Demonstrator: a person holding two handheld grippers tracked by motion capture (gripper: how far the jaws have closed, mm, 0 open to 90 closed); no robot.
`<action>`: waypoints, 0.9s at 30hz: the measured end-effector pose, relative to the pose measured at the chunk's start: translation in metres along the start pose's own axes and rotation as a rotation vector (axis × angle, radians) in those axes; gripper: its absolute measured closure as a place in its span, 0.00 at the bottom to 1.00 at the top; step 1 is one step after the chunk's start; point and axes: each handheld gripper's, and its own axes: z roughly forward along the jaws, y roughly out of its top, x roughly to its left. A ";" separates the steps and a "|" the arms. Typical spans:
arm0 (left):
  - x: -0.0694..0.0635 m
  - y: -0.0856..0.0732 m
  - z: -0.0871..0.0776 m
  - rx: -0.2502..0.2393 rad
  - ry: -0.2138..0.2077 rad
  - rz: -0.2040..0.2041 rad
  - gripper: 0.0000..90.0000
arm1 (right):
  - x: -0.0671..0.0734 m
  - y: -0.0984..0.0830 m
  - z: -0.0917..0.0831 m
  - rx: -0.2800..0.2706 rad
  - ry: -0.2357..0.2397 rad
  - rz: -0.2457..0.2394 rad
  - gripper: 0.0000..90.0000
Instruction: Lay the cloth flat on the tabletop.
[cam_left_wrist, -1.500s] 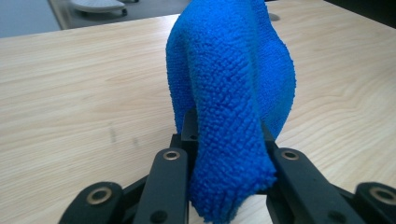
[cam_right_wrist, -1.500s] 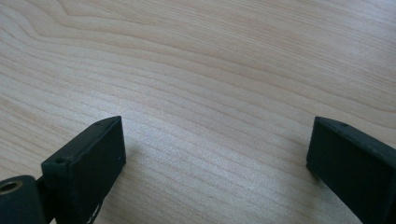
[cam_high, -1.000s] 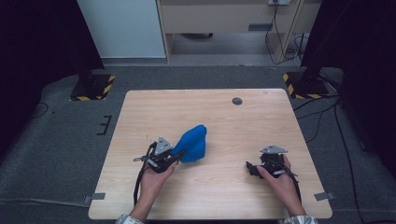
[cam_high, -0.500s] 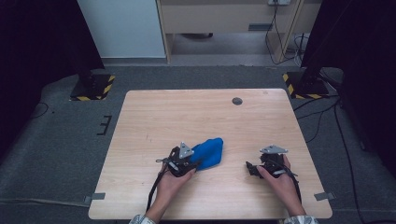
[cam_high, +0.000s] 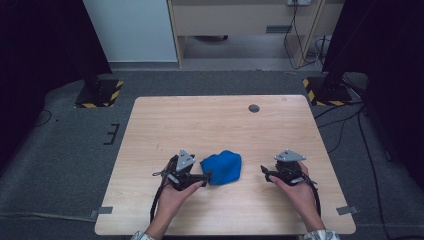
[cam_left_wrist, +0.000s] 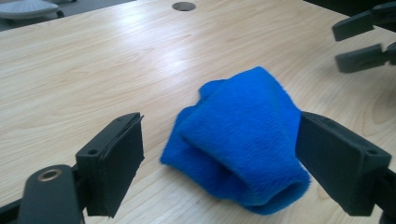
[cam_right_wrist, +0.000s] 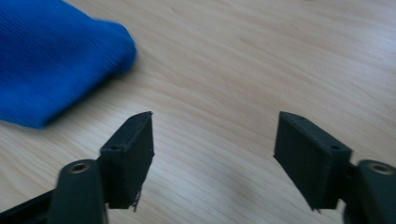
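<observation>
Pale wood-grain laminate covers the one table (cam_high: 210, 125) that we see, a broad rectangle with rounded corners and a single small dark round cap (cam_high: 254, 108) set near its far edge. On it lies one blue cloth (cam_high: 222, 167), a soft, fleecy piece folded or rolled into a thick lump, resting toward the near middle of the table, between the two grippers. In the left gripper view the cloth (cam_left_wrist: 240, 140) shows a plush nap and a rounded fold at its near end. We count two grippers, each black with flat rectangular pads and a grey three-cornered plate on top, and two hands that come in from the near edge. The left gripper (cam_high: 202, 176) lies low and level, pointing right at the cloth; its jaws have just been opening and now stand wide apart, with the cloth's near end between them, and the right pad (cam_left_wrist: 338, 161) seems just to brush the fleece, though we cannot be sure from this angle. The right gripper (cam_high: 264, 171) sits well apart from the cloth on its other side, pointing left toward it; its jaws have just been closing somewhat, yet its pads (cam_right_wrist: 130, 156) remain apart over bare wood with nothing between them.
</observation>
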 end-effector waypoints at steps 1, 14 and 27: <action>0.000 0.000 0.000 0.000 0.000 0.000 0.16 | 0.000 0.000 0.000 0.000 0.000 0.000 0.34; 0.038 -0.013 -0.015 0.011 0.091 -0.038 0.27 | 0.041 0.016 0.000 -0.041 0.115 -0.048 0.60; 0.045 -0.024 -0.006 0.062 0.126 -0.042 0.33 | 0.069 0.017 0.024 0.027 0.178 -0.081 0.47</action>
